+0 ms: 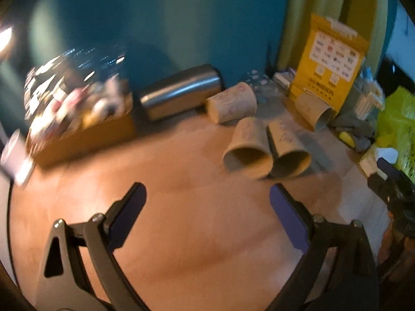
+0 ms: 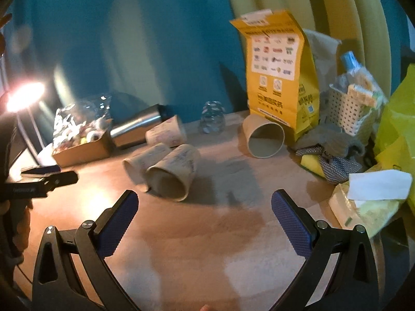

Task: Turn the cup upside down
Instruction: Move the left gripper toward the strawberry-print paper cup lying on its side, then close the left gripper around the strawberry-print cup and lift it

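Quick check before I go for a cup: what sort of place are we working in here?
Likely a home desk or side table: a cluttered wooden tabletop against a teal wall, with a yellow paper bag, a tissue pack and tipped paper cups.

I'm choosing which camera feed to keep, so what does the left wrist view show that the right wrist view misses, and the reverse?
Only the left wrist view shows the right gripper entering at its right edge.

Only the right wrist view shows the white perforated basket, the lit lamp and the left gripper at its left edge.

Both show four paper cups lying on their sides, two of them touching, the steel tumbler also on its side, the yellow bag, the box of wrapped snacks and the wooden table. Each view shows its own jaws open and empty.
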`<state>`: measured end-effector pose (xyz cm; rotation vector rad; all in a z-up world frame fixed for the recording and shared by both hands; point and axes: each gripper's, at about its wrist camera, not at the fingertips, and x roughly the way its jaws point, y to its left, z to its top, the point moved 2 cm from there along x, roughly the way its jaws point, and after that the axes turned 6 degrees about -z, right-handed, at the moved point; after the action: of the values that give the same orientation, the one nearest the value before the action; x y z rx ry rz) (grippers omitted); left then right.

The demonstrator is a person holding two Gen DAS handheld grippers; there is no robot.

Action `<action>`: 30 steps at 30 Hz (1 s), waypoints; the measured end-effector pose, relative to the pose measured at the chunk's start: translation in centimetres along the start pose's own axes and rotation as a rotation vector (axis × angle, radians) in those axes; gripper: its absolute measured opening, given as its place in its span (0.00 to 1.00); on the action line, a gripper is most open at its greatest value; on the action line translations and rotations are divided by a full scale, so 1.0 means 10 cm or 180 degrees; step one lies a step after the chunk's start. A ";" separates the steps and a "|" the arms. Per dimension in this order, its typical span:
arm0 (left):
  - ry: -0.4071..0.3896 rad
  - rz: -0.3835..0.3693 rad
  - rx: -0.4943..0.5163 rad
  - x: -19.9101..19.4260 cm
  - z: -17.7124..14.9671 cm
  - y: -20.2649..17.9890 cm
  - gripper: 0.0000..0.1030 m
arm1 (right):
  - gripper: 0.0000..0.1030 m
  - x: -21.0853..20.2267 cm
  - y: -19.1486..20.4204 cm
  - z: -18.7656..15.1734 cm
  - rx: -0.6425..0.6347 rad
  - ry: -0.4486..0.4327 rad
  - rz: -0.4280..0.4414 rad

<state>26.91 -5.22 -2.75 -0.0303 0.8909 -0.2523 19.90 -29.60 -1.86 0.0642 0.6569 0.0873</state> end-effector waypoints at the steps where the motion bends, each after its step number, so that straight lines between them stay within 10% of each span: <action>1: 0.0047 -0.0063 0.0087 0.11 0.13 -0.06 0.94 | 1.00 0.06 -0.03 0.01 0.0038 0.0018 0.0001; 16: 0.0805 -0.0237 0.0319 1.19 0.62 -0.31 0.93 | 1.00 0.23 -0.13 -0.11 0.0217 0.0205 0.0008; 21: 0.1046 -0.0268 0.0261 1.38 0.51 -0.30 0.70 | 1.00 0.18 -0.14 -0.10 0.0225 0.0186 0.0019; 30: 0.0915 -0.0247 0.0155 1.15 0.45 -0.22 0.64 | 1.00 0.03 -0.11 -0.11 0.0222 0.0153 0.0028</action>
<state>36.82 -10.34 -8.40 0.0173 1.1704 -0.3566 19.55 -30.68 -2.98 0.1325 0.7077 0.0745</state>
